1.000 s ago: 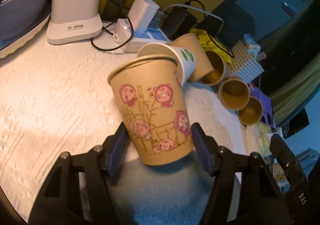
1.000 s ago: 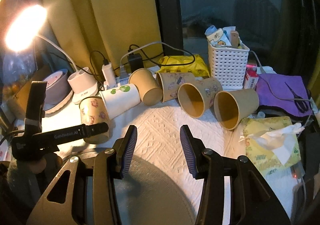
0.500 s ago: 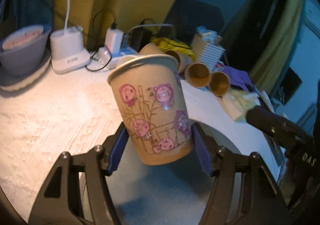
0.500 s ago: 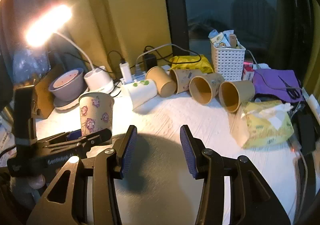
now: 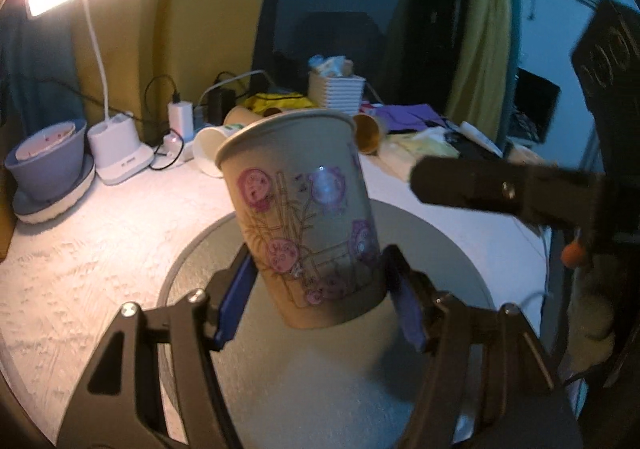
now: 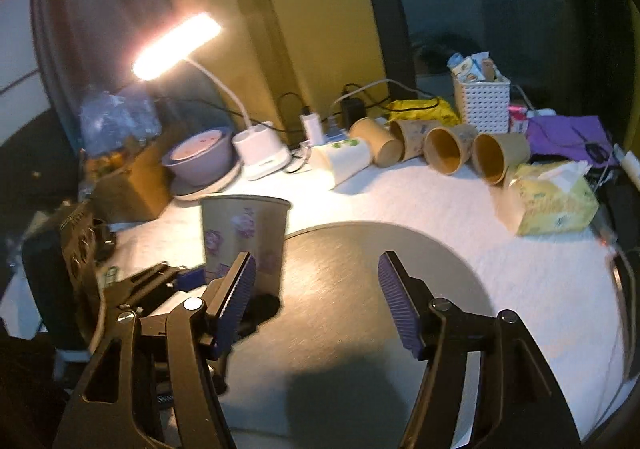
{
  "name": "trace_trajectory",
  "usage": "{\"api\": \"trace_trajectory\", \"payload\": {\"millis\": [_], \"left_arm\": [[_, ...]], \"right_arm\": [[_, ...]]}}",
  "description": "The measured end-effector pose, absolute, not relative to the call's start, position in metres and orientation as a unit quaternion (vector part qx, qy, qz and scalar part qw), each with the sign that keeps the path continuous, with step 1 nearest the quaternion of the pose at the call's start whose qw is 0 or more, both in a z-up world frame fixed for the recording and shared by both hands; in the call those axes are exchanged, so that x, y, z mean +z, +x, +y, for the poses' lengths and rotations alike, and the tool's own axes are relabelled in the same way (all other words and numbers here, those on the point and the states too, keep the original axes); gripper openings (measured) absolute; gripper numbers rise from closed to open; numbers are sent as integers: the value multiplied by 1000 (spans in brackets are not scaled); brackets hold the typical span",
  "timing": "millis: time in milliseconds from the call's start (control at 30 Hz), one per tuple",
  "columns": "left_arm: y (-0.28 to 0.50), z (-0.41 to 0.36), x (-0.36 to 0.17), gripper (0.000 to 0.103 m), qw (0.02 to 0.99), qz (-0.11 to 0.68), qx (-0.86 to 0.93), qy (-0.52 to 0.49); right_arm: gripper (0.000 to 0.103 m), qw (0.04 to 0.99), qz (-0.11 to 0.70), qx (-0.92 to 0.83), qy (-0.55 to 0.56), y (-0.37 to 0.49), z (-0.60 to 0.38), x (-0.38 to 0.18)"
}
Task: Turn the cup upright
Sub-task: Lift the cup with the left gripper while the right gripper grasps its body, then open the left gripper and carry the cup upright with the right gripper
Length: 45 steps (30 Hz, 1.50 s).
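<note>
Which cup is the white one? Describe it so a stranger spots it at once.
Start at the lit desk lamp and follow its neck to the white base. Just right of that base begins a row of tipped cups, and the white cup lies first. Its neighbours are brown; it alone is white with green marks.

Both tools are showing black skeletal frames with triangular cut-outs and silver screws. The left tool [image 5: 320,297] and right tool [image 6: 316,303] are wearing ribbed blue-purple pads [image 6: 396,305].

Lit desk lamp [image 6: 176,45], yellow wall [image 6: 320,9], dark window [image 6: 480,1], white tabletop [image 6: 540,277].
</note>
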<state>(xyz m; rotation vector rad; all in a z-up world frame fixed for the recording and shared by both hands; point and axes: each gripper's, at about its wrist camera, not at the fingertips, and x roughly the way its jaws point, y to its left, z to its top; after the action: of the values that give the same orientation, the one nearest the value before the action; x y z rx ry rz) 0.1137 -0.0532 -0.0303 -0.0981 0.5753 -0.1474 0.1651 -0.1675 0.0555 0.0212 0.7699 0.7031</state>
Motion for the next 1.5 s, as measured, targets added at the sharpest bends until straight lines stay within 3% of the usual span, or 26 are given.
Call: {"api": "trace_trajectory", "payload": {"millis": [867,1500], "left_arm": [[-3,-106,-40,65,971,176,-146,70],[3,-97,-54,66,964,214,-157,35]], "right_arm": [[71,817,392,420,54,74,-181,57],[69,807,402,429,51,86,-169,44]]}}
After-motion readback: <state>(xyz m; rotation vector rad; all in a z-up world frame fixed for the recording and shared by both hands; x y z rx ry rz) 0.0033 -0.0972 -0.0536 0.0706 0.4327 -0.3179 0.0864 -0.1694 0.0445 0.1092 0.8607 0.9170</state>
